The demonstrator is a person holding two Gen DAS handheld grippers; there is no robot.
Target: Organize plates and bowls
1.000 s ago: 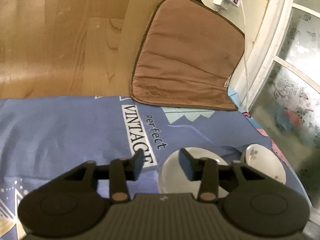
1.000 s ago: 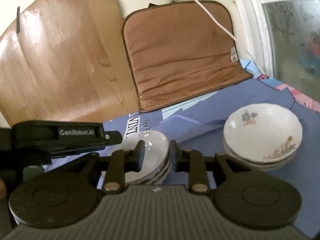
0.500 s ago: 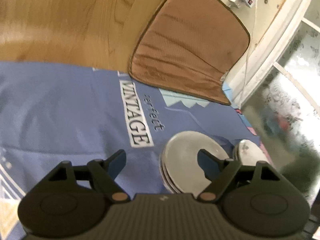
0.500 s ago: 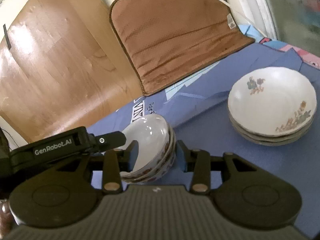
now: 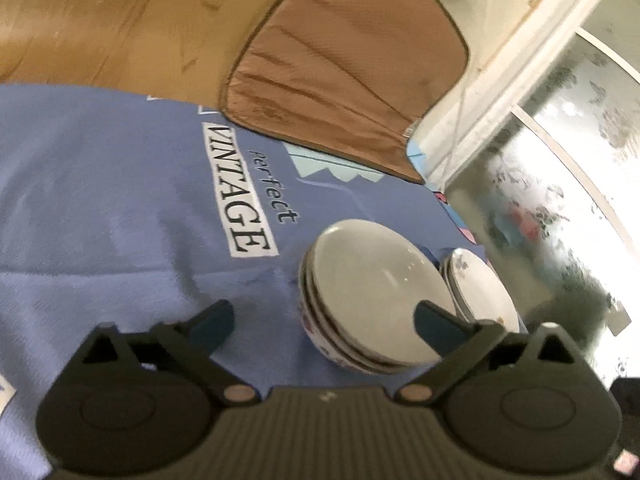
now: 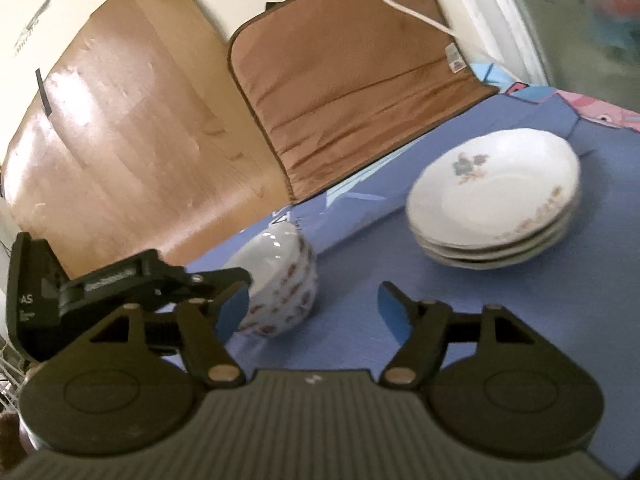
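A blue printed cloth point(image 5: 100, 200) covers the counter, with a wooden board point(image 6: 120, 140) and a brown cushion point(image 6: 352, 92) propped against the wall behind it. On the left, the left gripper point(image 5: 324, 320) hangs low with its jaws spread wide and holding nothing; one blue pad sits over bare cloth, the other in front of the bowls point(image 5: 372, 300), a stack of nested white bowls with a red flower pattern outside. The stack looks tilted in the left wrist view, though the lens may be exaggerating that. Just to its right, near but apart, stands a stack of plates point(image 6: 496, 200), shallow and white with faint floral prints, close to the frosted window point(image 5: 560, 200). The right gripper point(image 6: 314, 310) is also wide open and empty, pointed at the cloth between the two stacks. Likely risks: a jaw closing on only the top rim could lift one bowl and topple the rest; the wide jaws could clip the neighbouring plates; both grippers crowd the bowls and may collide; the loose cloth could drag and shift either stack.
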